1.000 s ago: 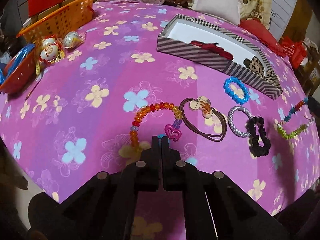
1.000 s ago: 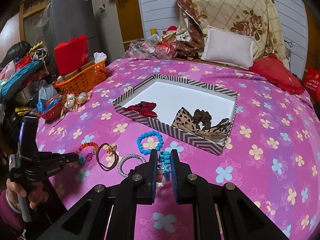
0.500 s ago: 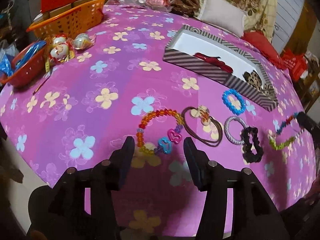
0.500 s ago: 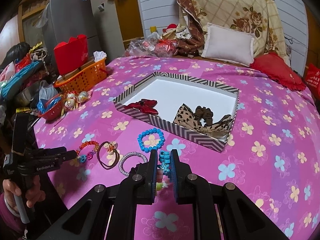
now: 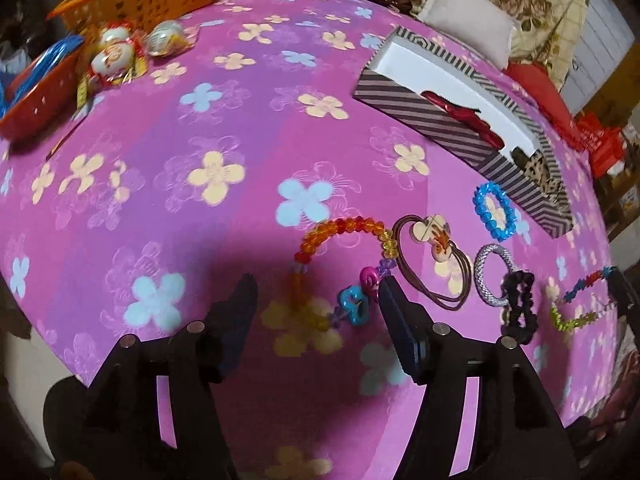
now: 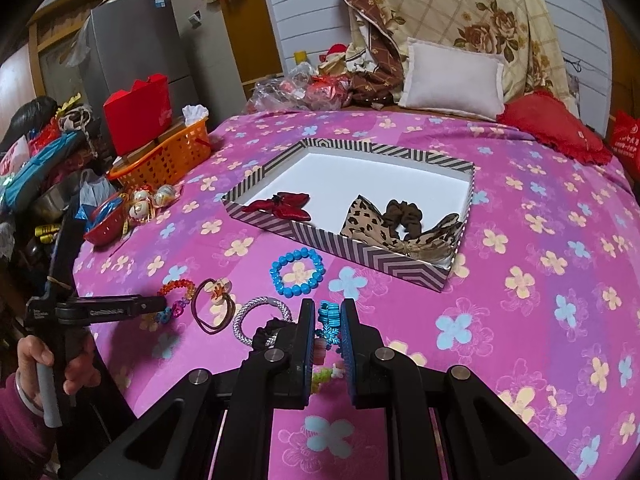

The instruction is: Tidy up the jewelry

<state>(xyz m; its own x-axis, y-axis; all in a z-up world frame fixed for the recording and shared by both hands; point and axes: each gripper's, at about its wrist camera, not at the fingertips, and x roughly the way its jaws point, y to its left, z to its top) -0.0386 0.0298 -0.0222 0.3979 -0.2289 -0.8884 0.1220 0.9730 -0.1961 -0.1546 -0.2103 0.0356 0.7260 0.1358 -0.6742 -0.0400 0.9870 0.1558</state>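
Jewelry on the bedspread, striped box partly filled

We find the striped cardboard box (image 6: 416, 264) on the pink flowered bedspread (image 6: 520, 320). It holds a red butterfly clip (image 6: 285, 207), a leopard-print bow (image 6: 370, 224) and a brown ruffled scrunchie (image 6: 404, 216) on its white floor.

Our left gripper (image 5: 316, 300) stands with its jaws wide apart, straddling a beaded bracelet (image 5: 340, 232) of orange, red and yellow faceted beads with blue and pink heart charms. Our right gripper (image 6: 329, 320) has its jaws nearly together, clamped on a multicolored bead strand (image 6: 330, 322).

Beside the box lie a blue bead bracelet (image 6: 298, 273), a brown elastic hair tie (image 6: 212, 308) with a pale charm, a silver woven ring (image 6: 260, 316) and a black scrunchie (image 5: 518, 304).

An orange plastic basket (image 6: 168, 160) stands at the bedspread's far left edge.
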